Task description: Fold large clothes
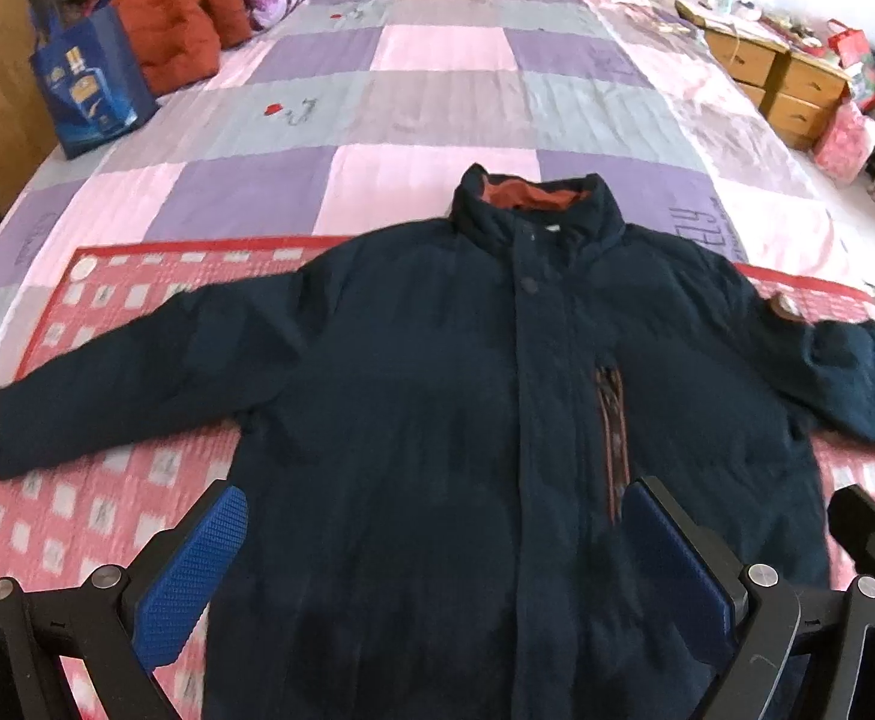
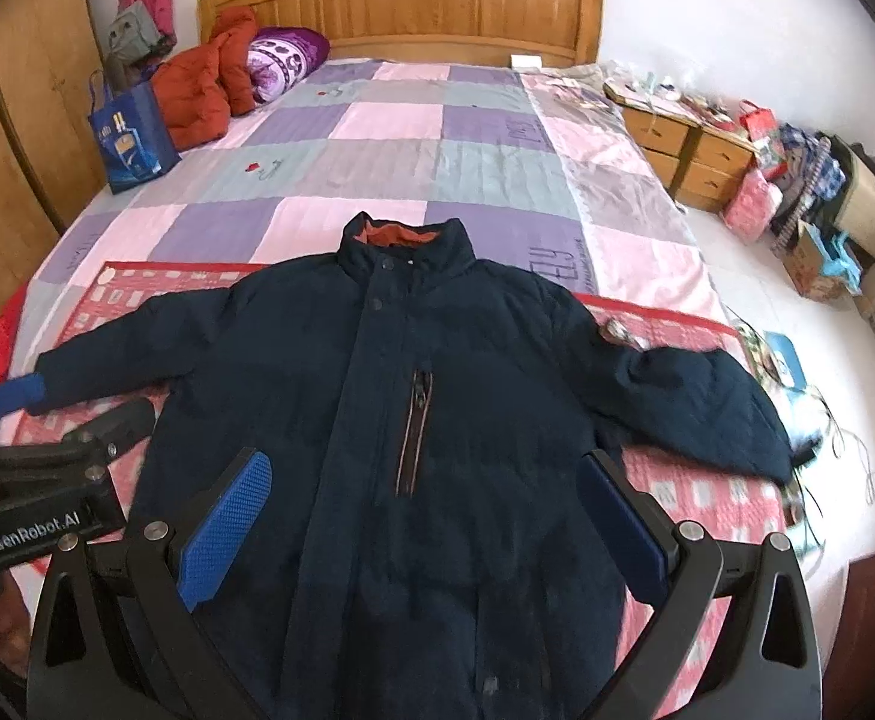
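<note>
Folding is judged not to have begun. The navy padded jacket (image 1: pixel 467 420) is laid flat, front side up, on a red checked mat (image 1: pixel 77 360) that is spread over the patchwork quilt (image 1: pixel 437 90) of a bed. The front placket is closed, the collar (image 1: pixel 533 204) is stood up at the end far from both grippers, and both sleeves are spread outward to either side. No sleeve, side panel or hem is seen turned over the body.

The left gripper (image 1: pixel 437 564) is held above the hem end of the jacket, with its blue pads (image 1: pixel 197 570) set wide apart and nothing between them. The jacket body is seen directly ahead of it; the sleeve to its left (image 1: pixel 107 384) is extended across the mat, and the sleeve to its right (image 1: pixel 845 372) is bent at the elbow.

The right gripper (image 2: pixel 431 528) is likewise held spread, with nothing clamped. The chest zip pocket (image 2: pixel 416 432) lies just ahead, between its fingers. The left gripper is visible at its left (image 2: pixel 47 462), near the cuff on that side, though contact with the cloth cannot be confirmed.

Remaining work, as judged from this layout:
- Both sleeves are to be folded inward over the body.
- The sides may then be brought in.
- The hem is to be folded up toward the collar.

The padded fabric is expected to resist flat creases.
</note>
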Tool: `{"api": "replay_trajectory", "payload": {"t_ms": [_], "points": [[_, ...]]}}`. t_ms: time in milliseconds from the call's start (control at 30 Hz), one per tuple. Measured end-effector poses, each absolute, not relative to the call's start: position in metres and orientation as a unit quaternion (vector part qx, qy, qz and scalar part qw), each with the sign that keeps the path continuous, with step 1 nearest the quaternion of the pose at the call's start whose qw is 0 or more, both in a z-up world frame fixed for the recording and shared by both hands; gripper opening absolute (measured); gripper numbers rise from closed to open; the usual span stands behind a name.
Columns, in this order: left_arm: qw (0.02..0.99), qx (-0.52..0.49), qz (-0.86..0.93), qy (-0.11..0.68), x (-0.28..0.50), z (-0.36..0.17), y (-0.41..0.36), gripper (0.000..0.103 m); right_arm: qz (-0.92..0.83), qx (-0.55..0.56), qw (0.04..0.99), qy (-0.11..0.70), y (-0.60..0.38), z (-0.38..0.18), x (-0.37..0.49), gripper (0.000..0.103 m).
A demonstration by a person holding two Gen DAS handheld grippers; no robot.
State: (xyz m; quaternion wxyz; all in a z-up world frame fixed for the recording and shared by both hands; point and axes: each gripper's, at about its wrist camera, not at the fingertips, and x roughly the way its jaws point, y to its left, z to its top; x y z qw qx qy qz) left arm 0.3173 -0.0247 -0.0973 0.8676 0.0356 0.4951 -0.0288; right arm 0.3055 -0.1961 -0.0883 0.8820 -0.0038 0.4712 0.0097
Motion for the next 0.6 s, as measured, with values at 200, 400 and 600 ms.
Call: {"api": "replay_trajectory", "payload": {"t_ms": [200,400,600], "points": [[0.873,0.028,-0.034,0.485,0.387,-0.166,-0.044,0.103,0.022,-0.028,0.889,0.456,-0.219,-0.17,0.37,0.103],[0.873,0.032,-0.024,0.486,0.436,-0.251,-0.067,0.103,0.01,-0.027,0.884,0.467,-0.276,-0.274,0.435,0.103],[0.868,0.047,-0.005,0.494,0.464,-0.318,-0.082,0.103,0.016,-0.051,0.87,0.489,-0.33,-0.357,0.469,0.103]]}}
